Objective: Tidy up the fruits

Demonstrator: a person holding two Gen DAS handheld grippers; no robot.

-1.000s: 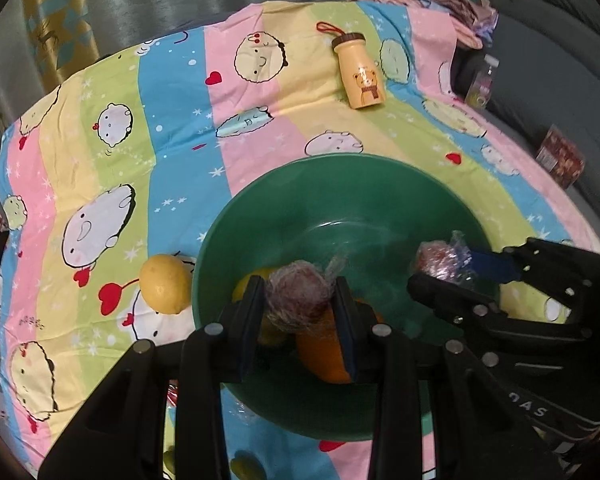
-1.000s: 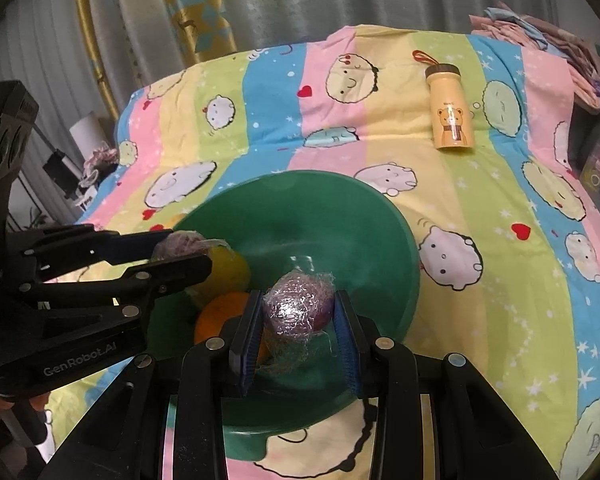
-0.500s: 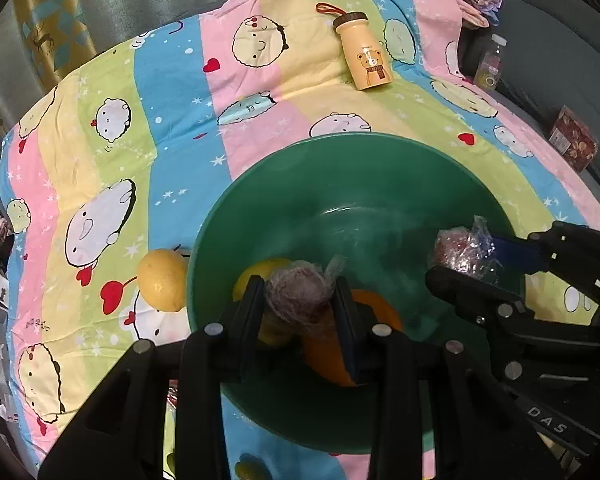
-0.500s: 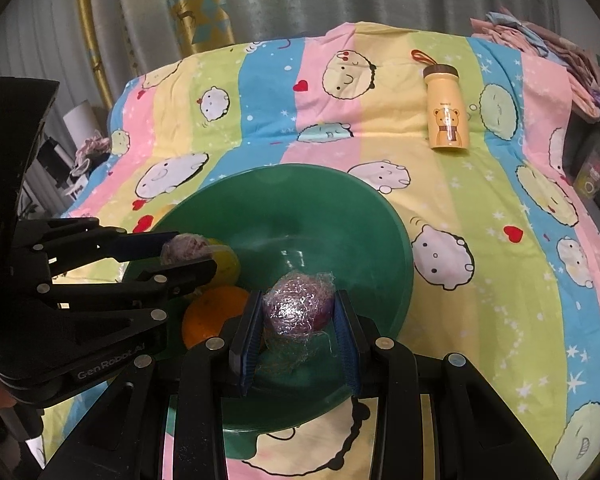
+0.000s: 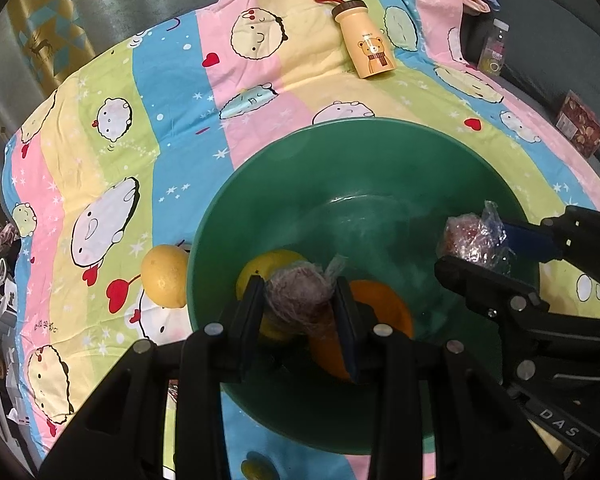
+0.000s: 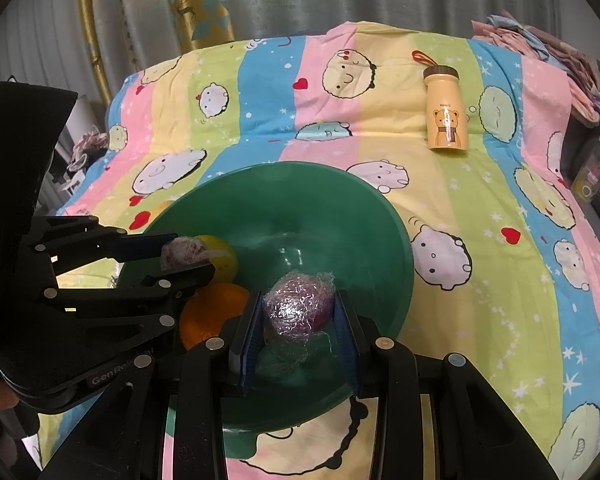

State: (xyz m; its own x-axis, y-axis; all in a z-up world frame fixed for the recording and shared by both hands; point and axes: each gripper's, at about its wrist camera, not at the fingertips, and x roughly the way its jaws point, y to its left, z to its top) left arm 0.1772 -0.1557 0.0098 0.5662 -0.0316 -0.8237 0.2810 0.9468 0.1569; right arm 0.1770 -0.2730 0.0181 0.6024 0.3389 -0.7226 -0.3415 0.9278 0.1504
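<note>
Tongs [image 5: 300, 304] [image 6: 298, 312] level over bowl [image 5: 380, 160]

Cartoon-print striped bedsheet [image 6: 480, 208] covers everything. Yellow bear bottle [image 6: 446, 114] lies on it at the far right, pile of folded clothes [image 6: 572, 60] past that, gold-patterned curtain [image 6: 196, 0] hanging at the back.

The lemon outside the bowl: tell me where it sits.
In the left wrist view, the lemon lies on the striped sheet, against the green bowl's left rim.
</note>
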